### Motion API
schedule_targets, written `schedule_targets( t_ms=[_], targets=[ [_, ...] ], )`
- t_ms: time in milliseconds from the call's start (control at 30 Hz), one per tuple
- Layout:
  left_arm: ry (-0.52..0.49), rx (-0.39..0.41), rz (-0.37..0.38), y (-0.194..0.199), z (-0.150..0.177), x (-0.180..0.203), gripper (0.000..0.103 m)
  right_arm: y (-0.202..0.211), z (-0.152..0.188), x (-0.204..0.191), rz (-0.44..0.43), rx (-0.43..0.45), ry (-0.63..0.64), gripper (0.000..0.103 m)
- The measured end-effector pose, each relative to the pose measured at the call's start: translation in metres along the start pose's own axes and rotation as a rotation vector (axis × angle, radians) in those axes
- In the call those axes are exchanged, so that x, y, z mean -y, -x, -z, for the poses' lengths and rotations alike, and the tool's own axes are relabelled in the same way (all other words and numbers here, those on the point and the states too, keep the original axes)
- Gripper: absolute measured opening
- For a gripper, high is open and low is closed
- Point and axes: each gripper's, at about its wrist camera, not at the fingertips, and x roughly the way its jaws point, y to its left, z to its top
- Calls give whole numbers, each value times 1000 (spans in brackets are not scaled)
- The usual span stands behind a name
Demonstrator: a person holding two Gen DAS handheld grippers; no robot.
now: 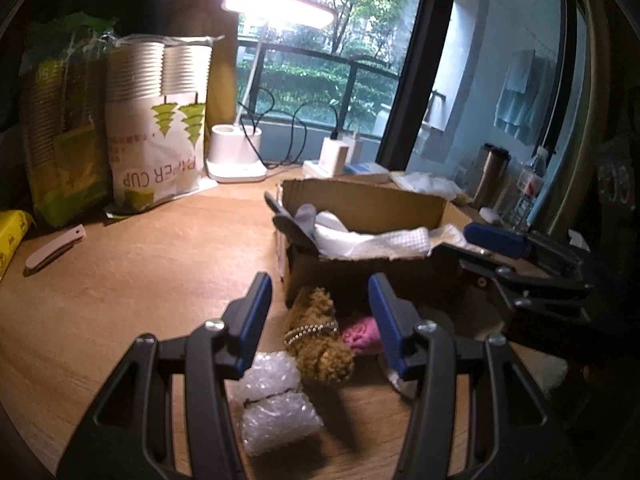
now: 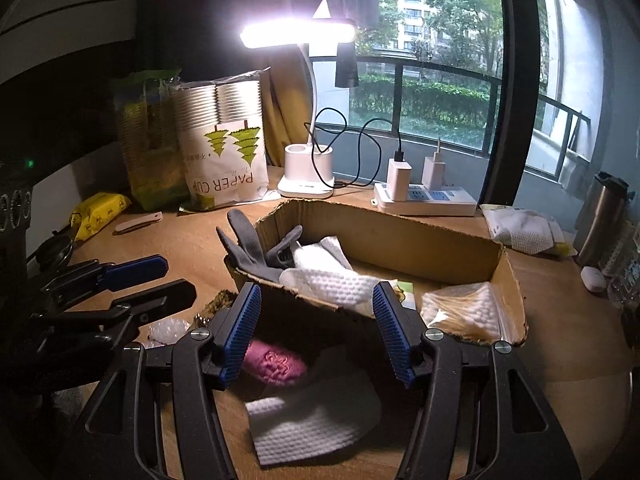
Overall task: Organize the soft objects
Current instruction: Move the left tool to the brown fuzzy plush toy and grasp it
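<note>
A cardboard box stands on the wooden desk and holds a grey glove, white cloths and a bag of cotton swabs. In front of the box lie a brown fuzzy toy, a pink soft item, a bubble wrap bundle and a white cloth. My left gripper is open above the brown toy. My right gripper is open above the pink item and white cloth. The right gripper also shows in the left wrist view.
Paper cup packs stand at the back left. A lit desk lamp and a power strip are behind the box. A steel flask, a yellow pack and a small white earbud case sit around.
</note>
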Motion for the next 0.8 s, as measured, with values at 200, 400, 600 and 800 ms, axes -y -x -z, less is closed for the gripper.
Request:
schedule_targets(
  t_ms=[200,400,600,800],
  targets=[
    [0,-45,-28,-11,6,-1,52,-3,6,-1,-6,-16,14,61],
    [-19,-79,-39,-24,12,0,52,-13,15,4,-14,-48,-3,61],
    [-24,-115,-27,-35,14,1,52,-24,25,5,-39,-82,1,62],
    [-24,-155,-14,-45,14,2,49,-36,30,5,-53,-112,7,61]
  ],
)
